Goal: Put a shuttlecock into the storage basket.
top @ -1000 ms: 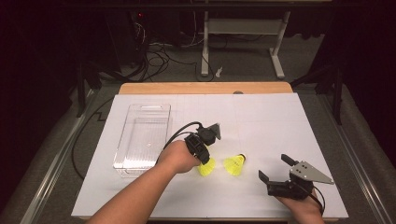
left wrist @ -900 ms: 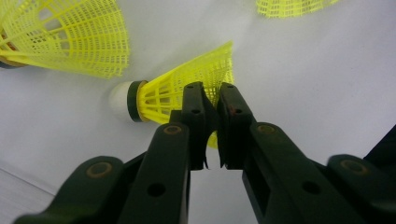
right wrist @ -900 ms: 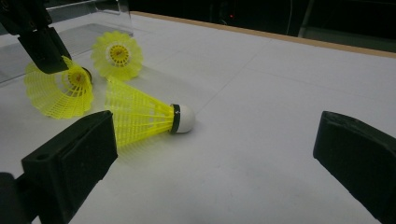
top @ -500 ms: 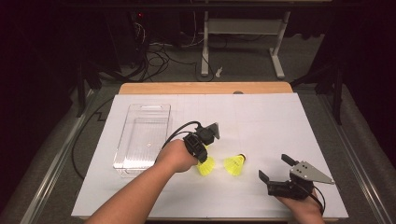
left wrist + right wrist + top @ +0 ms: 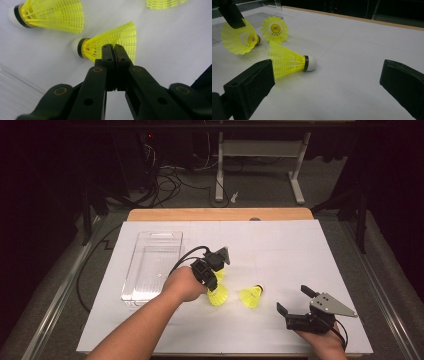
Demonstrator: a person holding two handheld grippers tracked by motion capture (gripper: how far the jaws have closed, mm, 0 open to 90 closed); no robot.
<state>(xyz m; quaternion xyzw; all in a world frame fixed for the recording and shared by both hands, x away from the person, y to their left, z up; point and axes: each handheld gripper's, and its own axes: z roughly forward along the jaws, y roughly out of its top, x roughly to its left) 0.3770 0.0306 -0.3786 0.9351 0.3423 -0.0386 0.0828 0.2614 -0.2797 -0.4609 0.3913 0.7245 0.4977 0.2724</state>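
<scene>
I'm pinching a shuttlecock's thin skirt in my left gripper; the mesh may slip free.

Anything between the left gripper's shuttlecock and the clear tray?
Nothing visible. The left gripper pinches the shuttlecock by its skirt; only bare white table lies between it and the tray beside the hand.
</scene>
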